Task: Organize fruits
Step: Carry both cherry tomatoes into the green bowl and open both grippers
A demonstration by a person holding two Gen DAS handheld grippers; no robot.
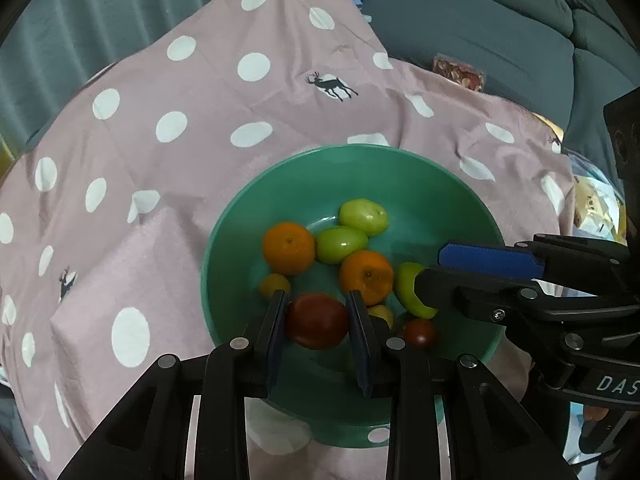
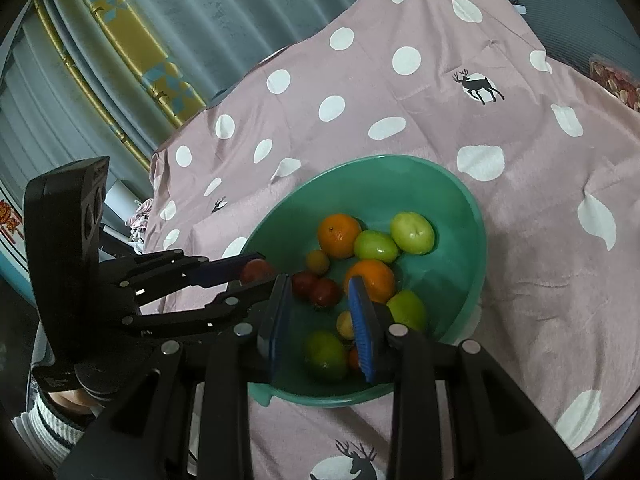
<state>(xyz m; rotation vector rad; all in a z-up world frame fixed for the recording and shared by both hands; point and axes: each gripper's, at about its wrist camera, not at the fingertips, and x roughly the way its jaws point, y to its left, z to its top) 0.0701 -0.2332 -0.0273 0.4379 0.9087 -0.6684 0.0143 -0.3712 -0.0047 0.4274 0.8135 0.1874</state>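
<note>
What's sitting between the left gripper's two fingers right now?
A dark red fruit sits between the left gripper's fingers, over the green bowl; the left wrist view shows it.

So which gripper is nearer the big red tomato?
Left. The left gripper has its fingers on either side of the big red tomato; the right gripper is over green fruit across the bowl.

A dusty-pink fabric cloth with white polka dots and small dark deer prints (image 1: 192, 92) covers the supporting surface, creased and rumpled, and a round teal-green bowl (image 1: 400, 168) sits directly on it at about five o'clock of the left-wrist view.
</note>
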